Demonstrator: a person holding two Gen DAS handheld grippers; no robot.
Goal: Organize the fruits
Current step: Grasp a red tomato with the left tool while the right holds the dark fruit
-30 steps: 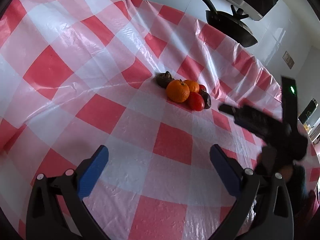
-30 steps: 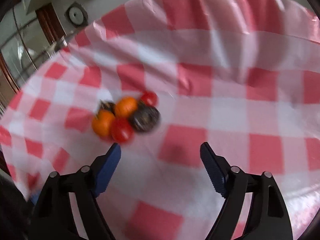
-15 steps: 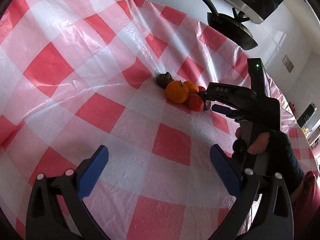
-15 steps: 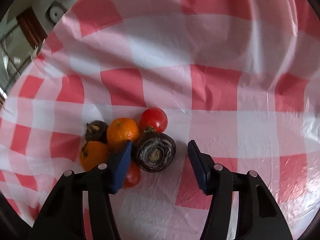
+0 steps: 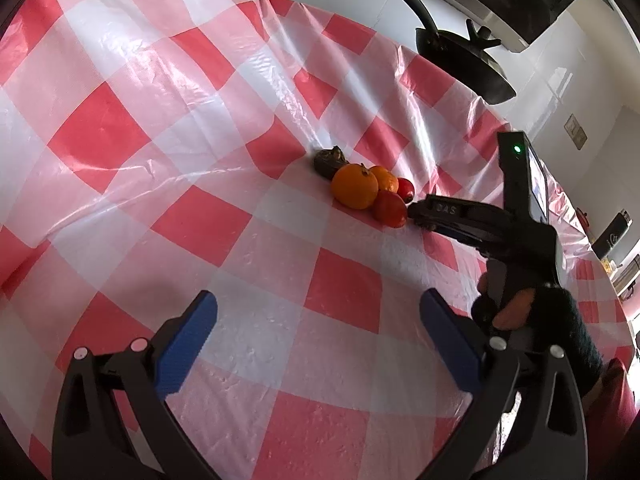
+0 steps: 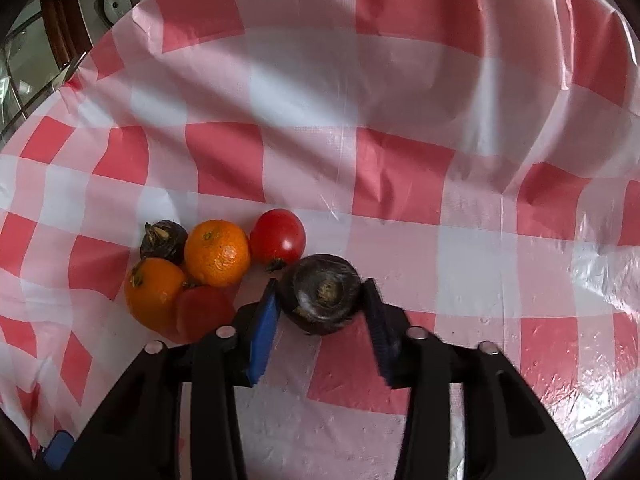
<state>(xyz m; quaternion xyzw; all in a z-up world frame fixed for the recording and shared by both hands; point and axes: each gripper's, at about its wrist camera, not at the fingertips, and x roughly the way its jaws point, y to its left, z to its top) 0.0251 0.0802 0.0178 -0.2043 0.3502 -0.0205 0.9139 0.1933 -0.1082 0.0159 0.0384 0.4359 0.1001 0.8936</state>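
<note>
A small pile of fruit lies on the red-and-white checked tablecloth [image 6: 400, 184]. In the right wrist view my right gripper [image 6: 320, 300] has both blue pads against a large dark round fruit [image 6: 322, 292] on the cloth. To its left lie a red tomato [image 6: 278, 236], an orange [image 6: 218, 252], a second orange [image 6: 154, 296], another tomato [image 6: 202, 312] and a small dark fruit [image 6: 164, 236]. In the left wrist view my left gripper [image 5: 318, 340] is open and empty, well short of the pile [image 5: 360, 188]; the right gripper [image 5: 416, 212] reaches the pile from the right.
A black pan [image 5: 460, 64] sits beyond the table's far edge by a white wall. The cloth is wrinkled, with folds near the far edge [image 5: 280, 40]. A dark object [image 5: 616, 232] stands at the right. A railing and door [image 6: 60, 40] lie beyond the table.
My right gripper moved in to the fruit pile and narrowed from wide open until its pads closed around the large dark fruit. My left gripper stayed open and almost still.
</note>
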